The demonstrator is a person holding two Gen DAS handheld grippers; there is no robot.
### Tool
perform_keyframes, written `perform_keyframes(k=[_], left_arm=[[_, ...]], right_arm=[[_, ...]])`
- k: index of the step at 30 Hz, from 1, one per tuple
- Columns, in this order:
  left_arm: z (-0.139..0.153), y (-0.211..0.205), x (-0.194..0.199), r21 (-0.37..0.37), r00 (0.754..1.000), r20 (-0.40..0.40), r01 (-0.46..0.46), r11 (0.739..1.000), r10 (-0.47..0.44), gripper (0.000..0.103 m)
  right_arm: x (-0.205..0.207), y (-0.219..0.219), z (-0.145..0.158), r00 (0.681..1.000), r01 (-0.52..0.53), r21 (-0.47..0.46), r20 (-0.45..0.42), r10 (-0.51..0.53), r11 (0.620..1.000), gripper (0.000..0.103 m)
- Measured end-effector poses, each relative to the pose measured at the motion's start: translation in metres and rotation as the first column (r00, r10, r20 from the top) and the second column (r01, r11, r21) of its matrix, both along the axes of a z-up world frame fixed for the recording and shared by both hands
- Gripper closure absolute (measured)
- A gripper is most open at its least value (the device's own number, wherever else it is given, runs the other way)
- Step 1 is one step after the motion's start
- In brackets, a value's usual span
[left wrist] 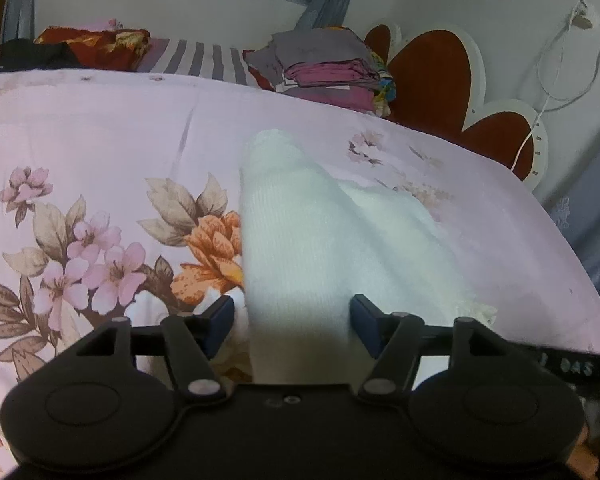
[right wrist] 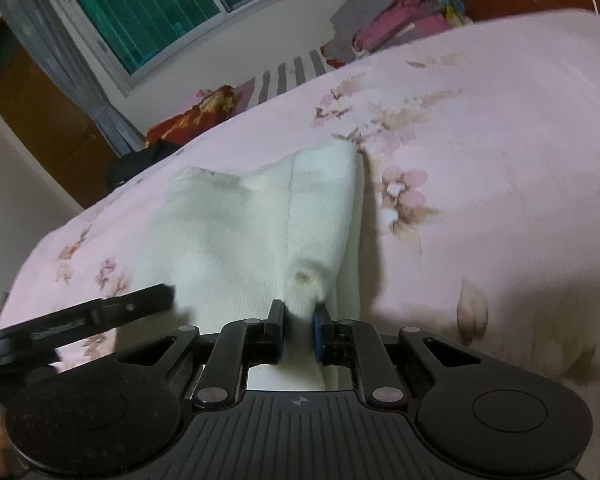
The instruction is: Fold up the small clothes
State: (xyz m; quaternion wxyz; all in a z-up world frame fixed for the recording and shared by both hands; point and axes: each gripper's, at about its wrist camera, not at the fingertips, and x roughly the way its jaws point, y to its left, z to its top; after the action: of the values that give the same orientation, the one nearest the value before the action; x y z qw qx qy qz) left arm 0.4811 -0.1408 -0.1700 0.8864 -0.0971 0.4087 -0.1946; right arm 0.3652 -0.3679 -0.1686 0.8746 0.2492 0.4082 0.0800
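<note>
Mid-fold: our right tool [right wrist: 299, 330] pinches the white garment [right wrist: 260, 232] on the bed [right wrist: 480, 140], left tool [left wrist: 292, 326] spread around it; next, left must clamp.

The left wrist view is taken from just behind the left gripper [left wrist: 292, 322], low over the bed [left wrist: 100, 128], facing along the fingers toward the headboard [left wrist: 432, 76] and window wall. The white cloth [left wrist: 300, 240] is seen very near, running forward from between the fingers. The right wrist view is taken from behind the right gripper [right wrist: 300, 330], equally near and tilted, facing the window [right wrist: 148, 12]. The cloth [right wrist: 240, 232], the bed [right wrist: 480, 120] and the folded pile [left wrist: 324, 64] [right wrist: 392, 20] are shared; the left gripper [right wrist: 100, 312] is caught left of the right one.
</note>
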Motion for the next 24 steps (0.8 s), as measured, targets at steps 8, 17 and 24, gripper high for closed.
perform_keyframes(k=[8,17,24], left_arm=[[-0.001,0.004,-0.012,0.003,1.000,-0.017,0.012,1.000,-0.012,0.035],[-0.013,0.017,-0.047,0.061,0.997,-0.037,0.074,0.995,-0.072,0.035],[-0.003,0.022,-0.057,0.088,0.995,-0.039,0.100,0.991,-0.097,0.038]], right_arm=[[-0.028,0.003,0.007,0.999,0.018,-0.001,-0.032,-0.018,1.000,0.090],[-0.065,0.010,-0.009,0.993,-0.003,-0.012,-0.117,0.002,1.000,0.091],[-0.075,0.014,0.008,0.996,0.040,-0.055,-0.080,-0.044,0.998,0.090]])
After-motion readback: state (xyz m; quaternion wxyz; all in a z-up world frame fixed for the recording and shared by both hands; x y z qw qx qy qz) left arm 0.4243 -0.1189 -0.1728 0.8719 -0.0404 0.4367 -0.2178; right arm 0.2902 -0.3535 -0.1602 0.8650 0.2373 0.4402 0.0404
